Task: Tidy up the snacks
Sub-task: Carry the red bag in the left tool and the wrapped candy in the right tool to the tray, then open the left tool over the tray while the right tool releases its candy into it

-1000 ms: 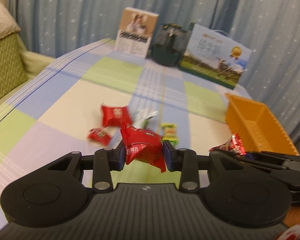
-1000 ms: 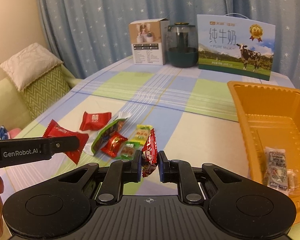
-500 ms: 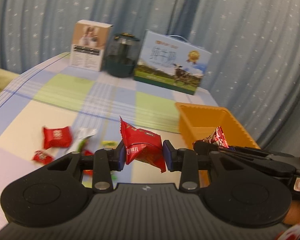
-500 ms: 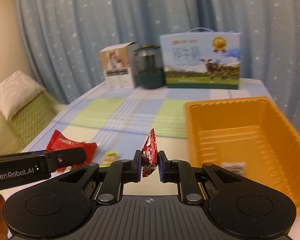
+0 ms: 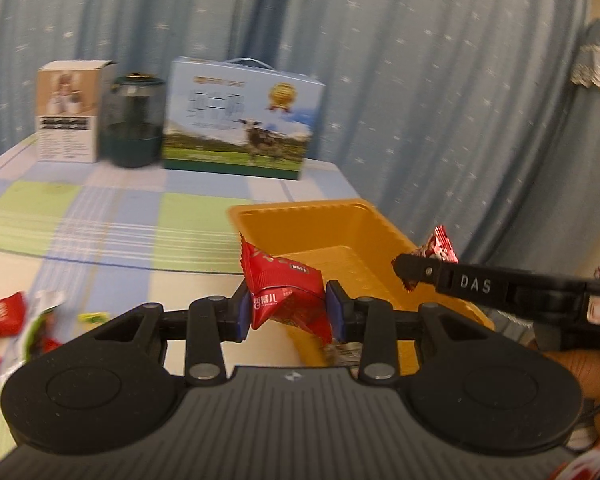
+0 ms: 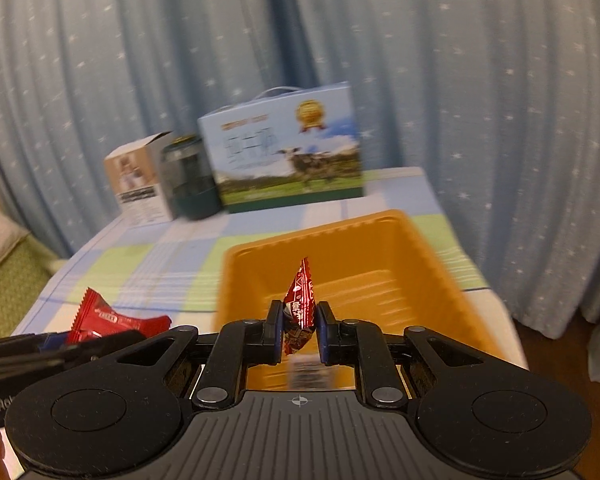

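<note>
My left gripper (image 5: 287, 312) is shut on a puffy red snack packet (image 5: 284, 288), held above the near left corner of the orange tray (image 5: 300, 216). My right gripper (image 6: 299, 330) is shut on a thin red foil sachet (image 6: 300, 300) that stands on edge over the orange tray (image 6: 420, 248). In the left wrist view the right gripper (image 5: 404, 270) reaches in from the right over the tray's right wall with its sachet (image 5: 440, 244). In the right wrist view the left gripper's packet (image 6: 108, 316) shows at lower left. A pale wrapped snack (image 5: 342, 348) lies in the tray.
Several loose snacks (image 5: 4, 312) lie on the checked tablecloth (image 5: 100, 232) at left. At the table's back stand a small carton (image 5: 68, 112), a dark jar (image 5: 134, 124) and a milk box (image 5: 240, 120). Blue curtains hang behind. A person's hand (image 5: 592, 368) holds the right gripper.
Both grippers have swung right from above the loose snacks to over the orange tray, each still holding its red packet. The snacks on the cloth have slid to the left edge of view.
</note>
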